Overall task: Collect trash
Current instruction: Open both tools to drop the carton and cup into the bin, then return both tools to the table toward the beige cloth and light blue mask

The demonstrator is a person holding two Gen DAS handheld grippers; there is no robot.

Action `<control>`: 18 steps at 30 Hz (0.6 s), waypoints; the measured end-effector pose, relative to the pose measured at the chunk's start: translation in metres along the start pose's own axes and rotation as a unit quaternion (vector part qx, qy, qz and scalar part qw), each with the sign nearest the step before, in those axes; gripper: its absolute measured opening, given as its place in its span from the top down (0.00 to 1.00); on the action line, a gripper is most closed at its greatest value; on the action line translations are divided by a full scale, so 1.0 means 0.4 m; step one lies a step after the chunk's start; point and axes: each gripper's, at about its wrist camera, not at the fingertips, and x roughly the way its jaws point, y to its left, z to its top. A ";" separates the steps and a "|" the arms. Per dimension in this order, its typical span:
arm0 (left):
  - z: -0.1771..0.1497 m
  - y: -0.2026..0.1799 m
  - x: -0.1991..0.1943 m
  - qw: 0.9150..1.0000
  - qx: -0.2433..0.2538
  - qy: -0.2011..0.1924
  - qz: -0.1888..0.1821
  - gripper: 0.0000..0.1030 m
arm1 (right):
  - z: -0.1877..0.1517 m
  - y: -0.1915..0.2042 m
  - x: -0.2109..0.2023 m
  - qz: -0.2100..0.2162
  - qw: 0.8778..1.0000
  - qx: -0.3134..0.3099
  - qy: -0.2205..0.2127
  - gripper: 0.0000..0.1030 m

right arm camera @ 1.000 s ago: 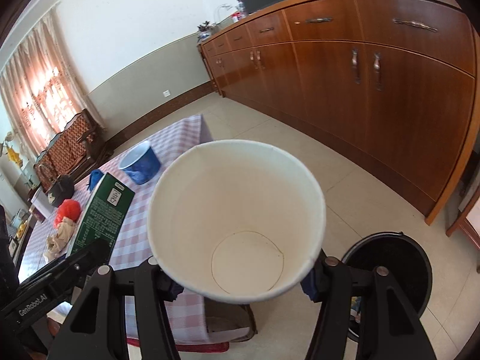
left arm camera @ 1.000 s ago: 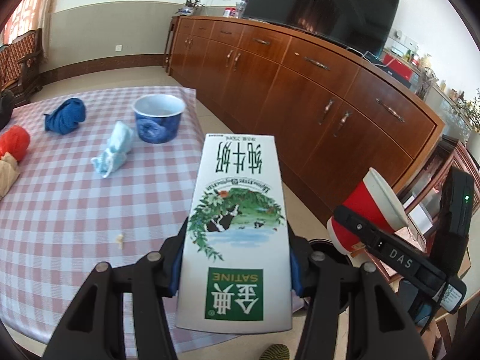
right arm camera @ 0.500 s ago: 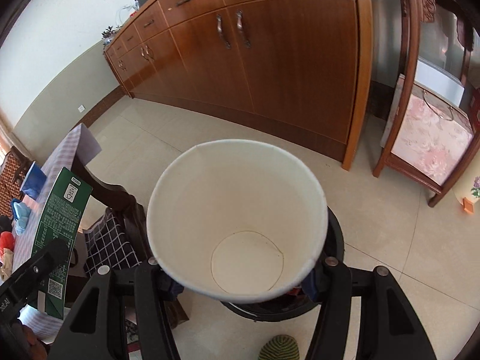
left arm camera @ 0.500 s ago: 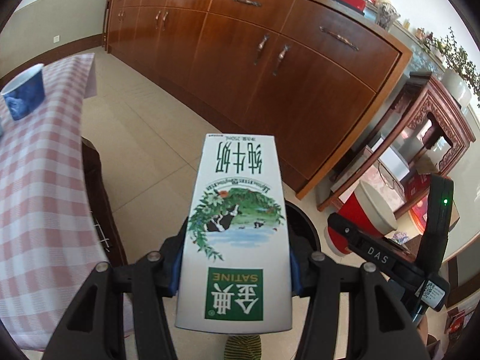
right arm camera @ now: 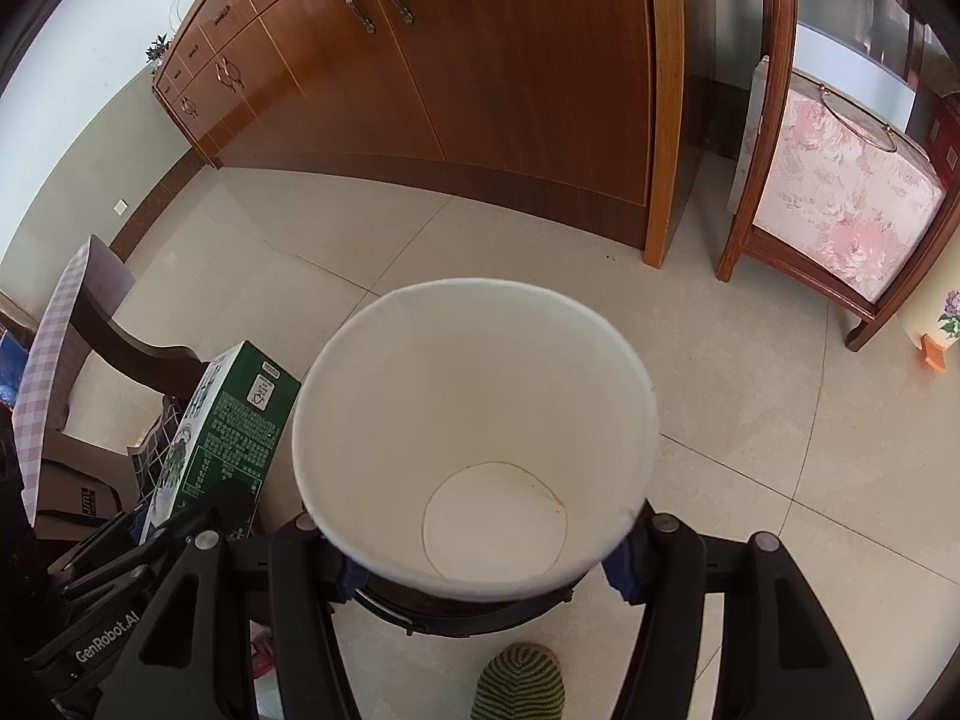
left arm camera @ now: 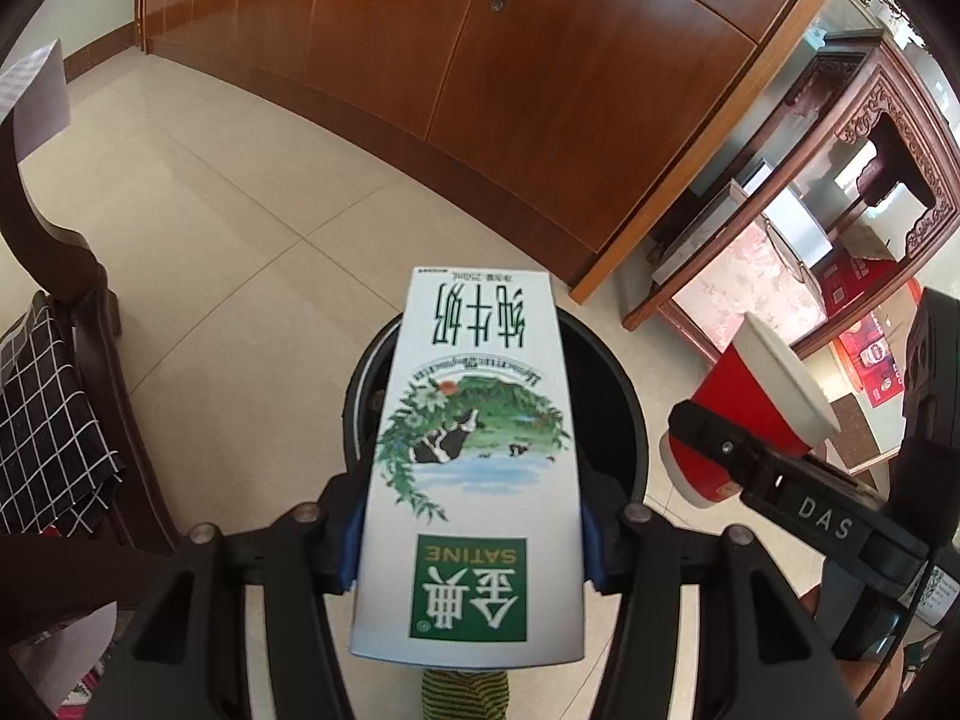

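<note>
Left wrist view, centre of frame: left gripper (left arm camera: 471, 531) with jaws clamped on a white and green milk carton (left arm camera: 474, 462), printed face up and upside down to the camera, far end reaching over a round black trash bin (left arm camera: 624, 408) on the beige tiled floor (left arm camera: 240, 228). Right of frame: right gripper (left arm camera: 708, 450) with jaws clamped on a red paper cup (left arm camera: 756, 402), white rim tilted toward upper right, just beside the bin. Upper frame: long brown wooden cabinet (left arm camera: 510, 60); upper right, carved wooden stand (left arm camera: 864, 138); left edge, dark chair (left arm camera: 72, 276) with checked black cloth. Bottom centre: striped green shoe tip (left arm camera: 465, 693). Right wrist view, centre: white inside of the same cup (right arm camera: 474, 456), mouth toward the camera, held between the jaws over the bin's dark rim (right arm camera: 456, 606). Lower left: green side of the carton (right arm camera: 234, 432) in the other gripper (right arm camera: 198, 504). Far left: corner of checked tablecloth on the bench (right arm camera: 48, 360).
</note>
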 end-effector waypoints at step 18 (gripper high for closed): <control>0.040 0.000 -0.101 0.997 0.013 -0.064 0.043 0.27 | 0.025 -0.006 -0.105 -0.046 0.997 0.024 -0.058 0.20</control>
